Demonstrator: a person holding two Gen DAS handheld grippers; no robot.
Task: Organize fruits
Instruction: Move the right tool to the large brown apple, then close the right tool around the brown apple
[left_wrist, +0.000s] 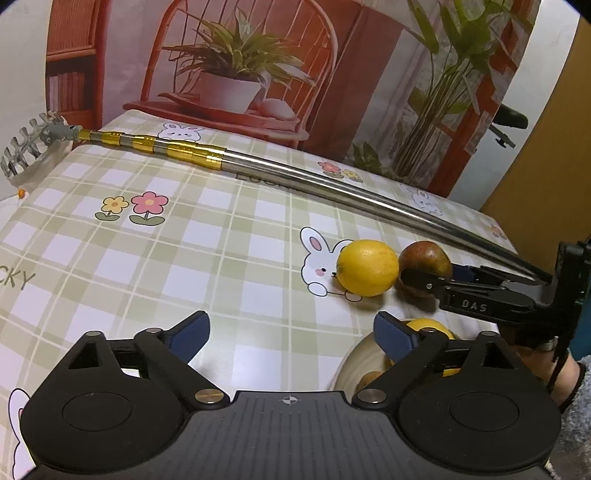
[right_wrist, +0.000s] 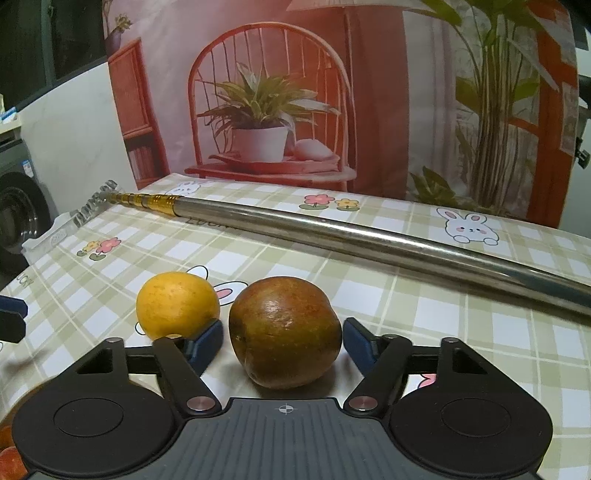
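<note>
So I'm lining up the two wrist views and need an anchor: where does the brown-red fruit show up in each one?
Left wrist view: the brown-red fruit sits at right of centre, partly behind the right gripper, just right of the yellow fruit.
Right wrist view: it is low at centre, between that gripper's fingers, not visibly pressed.
Shared landmark: the long metal pole lying behind the fruit.

The left tool, a matte black plastic body, had a ribbed top plate with a small white crosshair mark, two round housings, silver pivot screws and dark blue pads. The right tool matched it; seen beyond the left tool, its black arm bore white letters "DAS". Beside that arm, a fuzzy grey sleeve and dark wrist band showed.
</note>
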